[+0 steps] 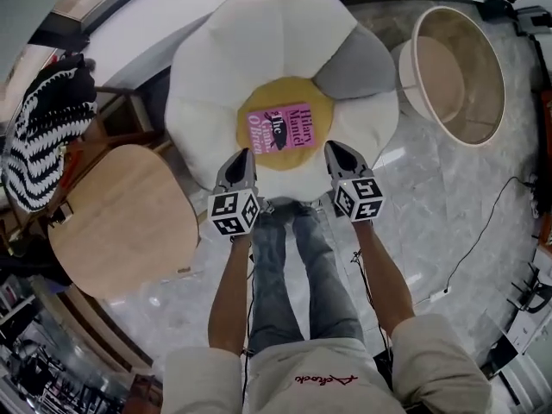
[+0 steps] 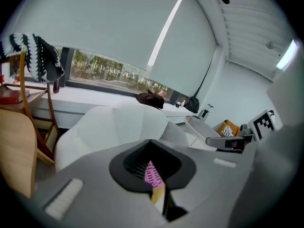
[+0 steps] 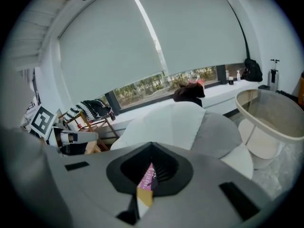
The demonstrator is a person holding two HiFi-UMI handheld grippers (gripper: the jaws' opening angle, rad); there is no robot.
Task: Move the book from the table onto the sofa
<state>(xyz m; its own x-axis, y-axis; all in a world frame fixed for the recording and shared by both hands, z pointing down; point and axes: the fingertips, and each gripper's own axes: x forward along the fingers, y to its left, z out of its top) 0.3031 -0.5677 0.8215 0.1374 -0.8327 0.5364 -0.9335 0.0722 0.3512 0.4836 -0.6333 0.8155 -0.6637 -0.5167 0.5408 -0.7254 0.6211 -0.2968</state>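
Observation:
The pink book [image 1: 280, 128] lies flat on the yellow middle [image 1: 259, 102] of a white flower-shaped sofa [image 1: 216, 76]. My left gripper [image 1: 240, 164] hangs just left of the book's near edge, and my right gripper [image 1: 338, 152] just right of it. Both are shut with nothing between their jaws, and neither touches the book. In the left gripper view a sliver of the book [image 2: 153, 175] shows past the closed jaws of the left gripper [image 2: 151, 163]. The right gripper view gives the same: the book [image 3: 148, 177] shows beyond the right gripper [image 3: 149, 167].
A rounded wooden table top [image 1: 121, 222] stands at the left, with a black-and-white knitted cloth [image 1: 43, 136] draped on a chair behind it. At the upper right is a round beige tub-like table [image 1: 457, 76]. A cable [image 1: 483, 231] runs over the marble floor. The person's legs [image 1: 293, 266] stand before the sofa.

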